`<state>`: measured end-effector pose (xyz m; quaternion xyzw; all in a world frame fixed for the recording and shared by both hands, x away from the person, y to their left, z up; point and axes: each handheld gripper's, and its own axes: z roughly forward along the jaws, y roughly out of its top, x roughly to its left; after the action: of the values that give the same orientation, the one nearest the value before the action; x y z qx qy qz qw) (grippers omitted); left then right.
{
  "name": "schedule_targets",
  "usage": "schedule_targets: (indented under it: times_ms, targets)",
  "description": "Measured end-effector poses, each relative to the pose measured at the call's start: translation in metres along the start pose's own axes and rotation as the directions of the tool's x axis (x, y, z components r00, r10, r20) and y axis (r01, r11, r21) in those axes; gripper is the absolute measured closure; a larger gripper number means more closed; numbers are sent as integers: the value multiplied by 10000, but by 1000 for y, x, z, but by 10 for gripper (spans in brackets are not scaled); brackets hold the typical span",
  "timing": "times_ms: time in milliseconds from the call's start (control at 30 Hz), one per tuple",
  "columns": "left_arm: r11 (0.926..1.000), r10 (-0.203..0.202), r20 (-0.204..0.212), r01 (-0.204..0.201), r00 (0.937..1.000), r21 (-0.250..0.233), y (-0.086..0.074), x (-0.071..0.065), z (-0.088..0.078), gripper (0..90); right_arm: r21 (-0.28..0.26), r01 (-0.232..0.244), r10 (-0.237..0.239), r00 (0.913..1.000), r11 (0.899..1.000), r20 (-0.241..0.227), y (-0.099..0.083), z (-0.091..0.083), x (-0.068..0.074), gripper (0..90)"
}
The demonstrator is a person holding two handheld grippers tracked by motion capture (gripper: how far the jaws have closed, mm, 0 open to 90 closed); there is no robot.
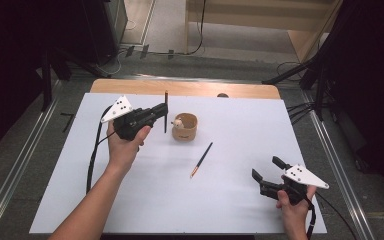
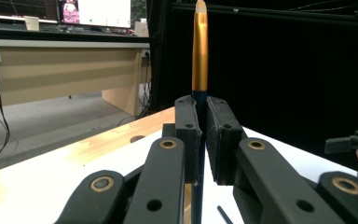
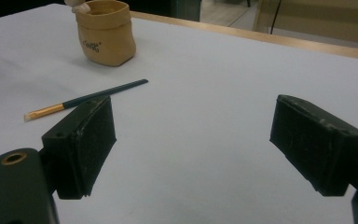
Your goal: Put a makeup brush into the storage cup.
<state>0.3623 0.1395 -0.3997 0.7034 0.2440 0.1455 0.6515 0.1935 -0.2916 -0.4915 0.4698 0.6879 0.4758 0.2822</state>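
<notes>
Paintbrush [image 2: 199,51], gold ferrule, pale tip up, upright, pinched in left gripper [image 2: 204,128] jaws.

A grey floor [image 1: 170,20] lies at twelve o'clock, with a light wooden desk [image 1: 260,15] at one o'clock and dark curtains [image 1: 10,60] at nine.
</notes>
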Motion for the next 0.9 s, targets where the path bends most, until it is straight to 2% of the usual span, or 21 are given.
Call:
schedule_targets:
  times_ms: [600,700,800,900]
  targets:
    - [9996,-113,-312,105,9994,-270,0,7,32,844,16,-36,36,10000,10000,68,-1,-1,-2,146]
    - [9989,-239,-338,226,9991,-400,-1,8,37,843,-9,-47,47,10000,10000,76,-1,-1,-2,144]
    - [9978,-330,-369,308,9988,-584,-3,10,40,843,-117,-8,12,9994,9999,334,-1,-3,0,140]
    - [9974,-394,-456,365,9982,-623,-4,12,44,843,-214,-53,59,9996,9998,270,-1,-4,-1,104]
